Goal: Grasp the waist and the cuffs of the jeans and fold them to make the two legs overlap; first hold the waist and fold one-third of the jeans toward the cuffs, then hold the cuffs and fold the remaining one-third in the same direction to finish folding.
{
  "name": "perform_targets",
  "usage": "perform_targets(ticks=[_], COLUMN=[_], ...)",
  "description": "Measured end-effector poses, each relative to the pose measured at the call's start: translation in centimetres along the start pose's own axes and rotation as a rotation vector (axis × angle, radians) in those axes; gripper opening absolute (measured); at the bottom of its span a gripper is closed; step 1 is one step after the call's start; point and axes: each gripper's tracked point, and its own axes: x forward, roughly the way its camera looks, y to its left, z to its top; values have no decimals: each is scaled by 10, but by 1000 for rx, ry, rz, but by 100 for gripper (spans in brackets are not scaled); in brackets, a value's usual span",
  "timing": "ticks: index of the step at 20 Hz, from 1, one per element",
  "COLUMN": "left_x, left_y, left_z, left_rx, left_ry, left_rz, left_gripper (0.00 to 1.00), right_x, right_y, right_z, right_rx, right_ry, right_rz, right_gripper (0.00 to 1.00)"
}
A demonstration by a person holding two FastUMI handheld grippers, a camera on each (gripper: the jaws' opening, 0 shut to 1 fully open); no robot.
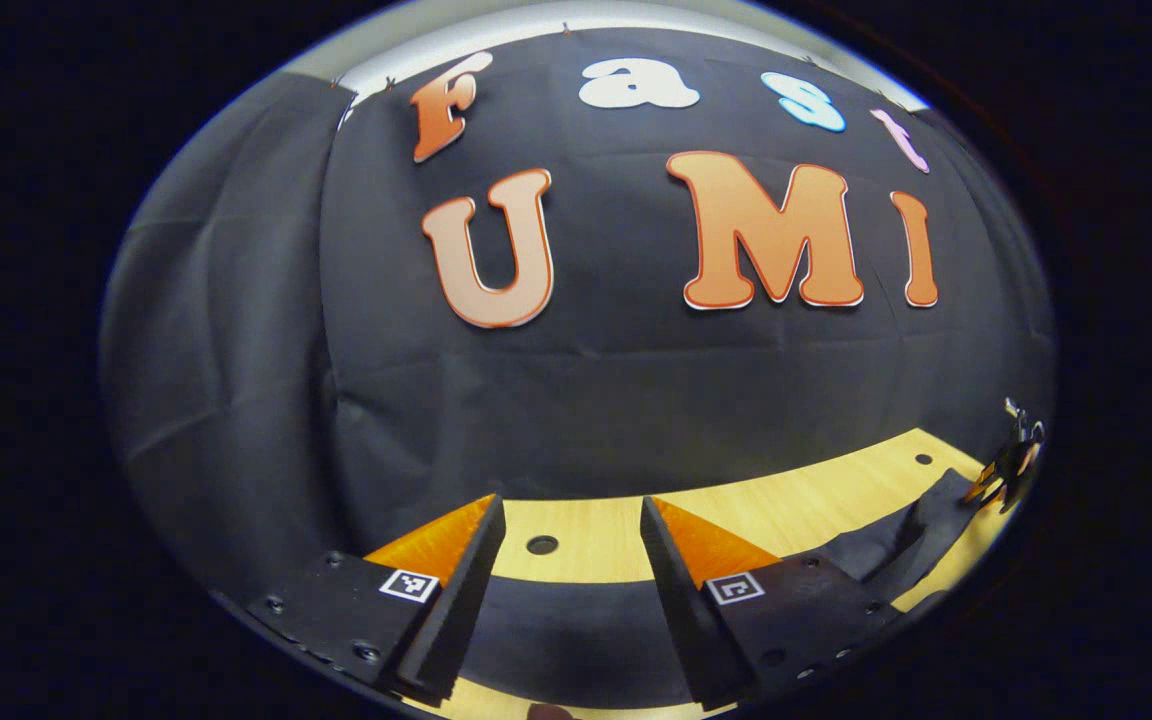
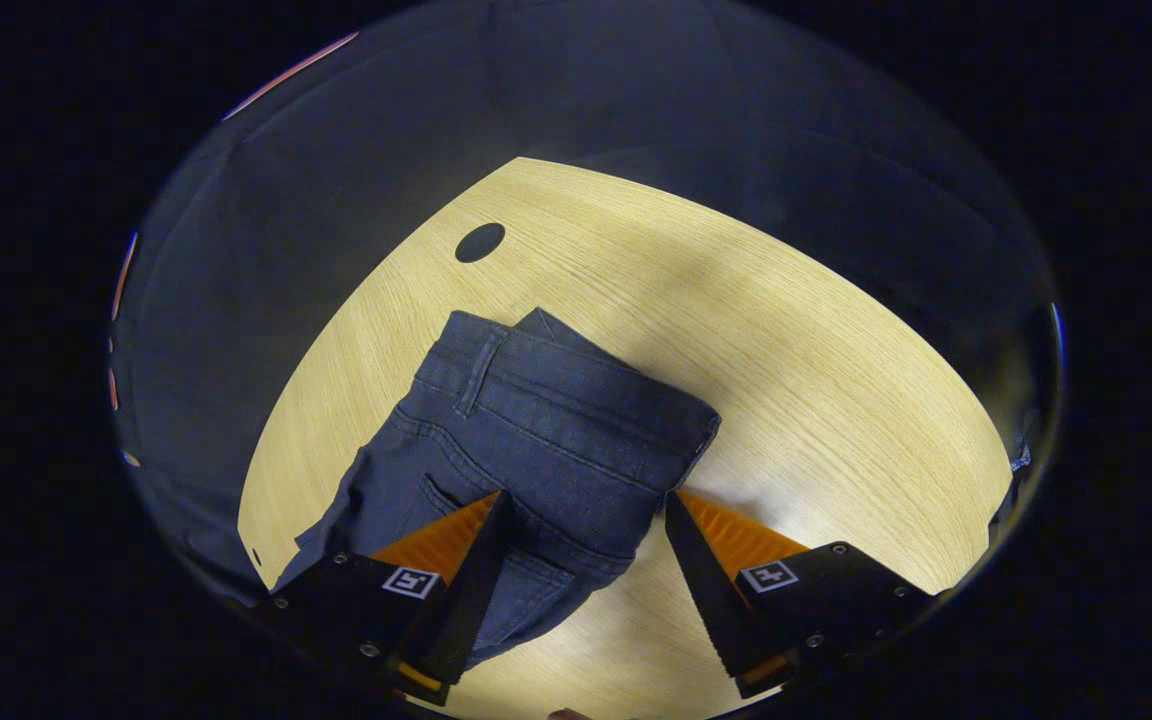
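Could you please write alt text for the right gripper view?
The open right gripper hangs above the waist end of dark jeans lying on a light wooden table, its fingers apart and gripping nothing. A round hole marks the tabletop beyond the waistband.

A recording booth is showing here, not a home. Black cloth [image 1: 266,400] is hanging as wall behind a light wooden table [image 2: 786,330] with round holes [image 2: 480,242].
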Motion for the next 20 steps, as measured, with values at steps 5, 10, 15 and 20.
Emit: perform_targets(ticks=[5, 10, 15, 20], left_x=[-11, -30, -30, -19], left_y=[-2, -2, -7, -12], left_z=[4, -14, -12, -13], left_rx=[-42, -37, -36, -26], left_ry=[24, 65, 74, 75], left_rz=[33, 58, 40, -21], left_gripper=[80, 80, 80, 80], right_x=[12, 10, -25, -106], right_y=[6, 25, 43, 94], right_z=[-4, -5, 10, 17], right_rx=[-13, 78, 46, -78], right_ry=[-61, -104, -216, -357], right_rz=[3, 76, 121, 229], right_gripper=[87, 21, 26, 26])
